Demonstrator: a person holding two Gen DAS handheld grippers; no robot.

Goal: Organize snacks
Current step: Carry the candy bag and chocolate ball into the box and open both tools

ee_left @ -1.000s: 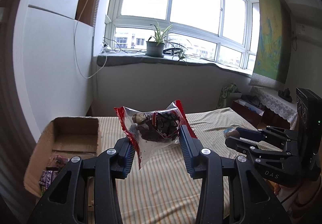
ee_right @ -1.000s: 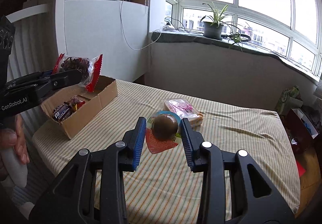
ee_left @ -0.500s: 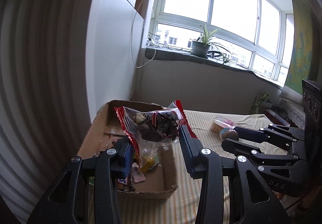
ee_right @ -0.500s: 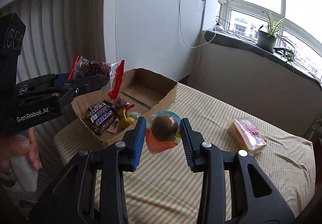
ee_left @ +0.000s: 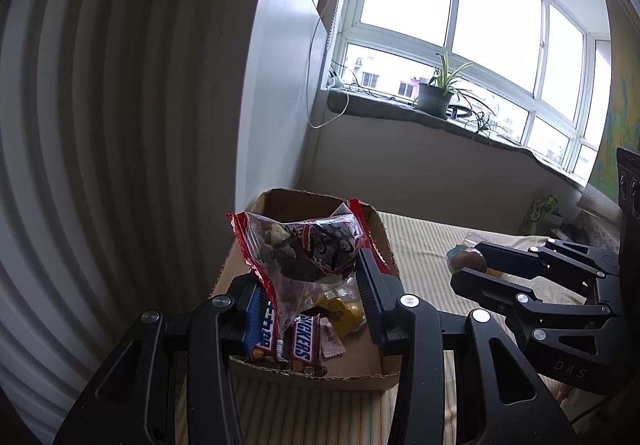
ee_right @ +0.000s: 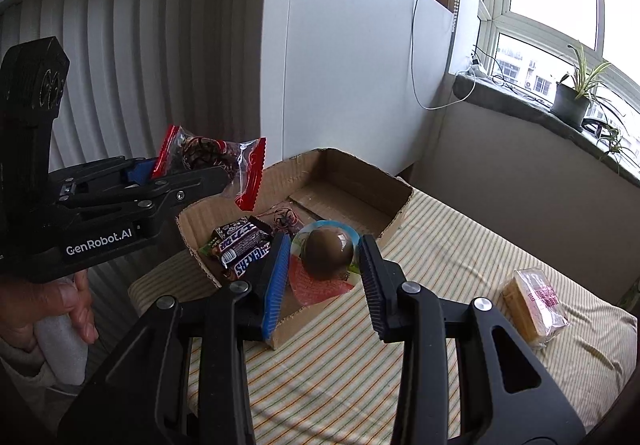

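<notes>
1. The cardboard box (ee_right: 352, 201) on the striped tablecloth (ee_right: 460, 257) already holds Snickers bars (ee_right: 244, 249) and small sweets, so the job looks partly done.
2. The left gripper (ee_left: 312, 285) is clamped on a red-edged clear snack bag (ee_left: 304, 245) above the box; the right gripper (ee_right: 324, 265) pinches a brown domed snack cup (ee_right: 326, 253) over its near edge.
3. Left to do: both releases, and the wrapped cake (ee_right: 532, 305) — well apart on the cloth.
4. The box's near corner hides behind the fingers — its contents there are unclear.
</notes>
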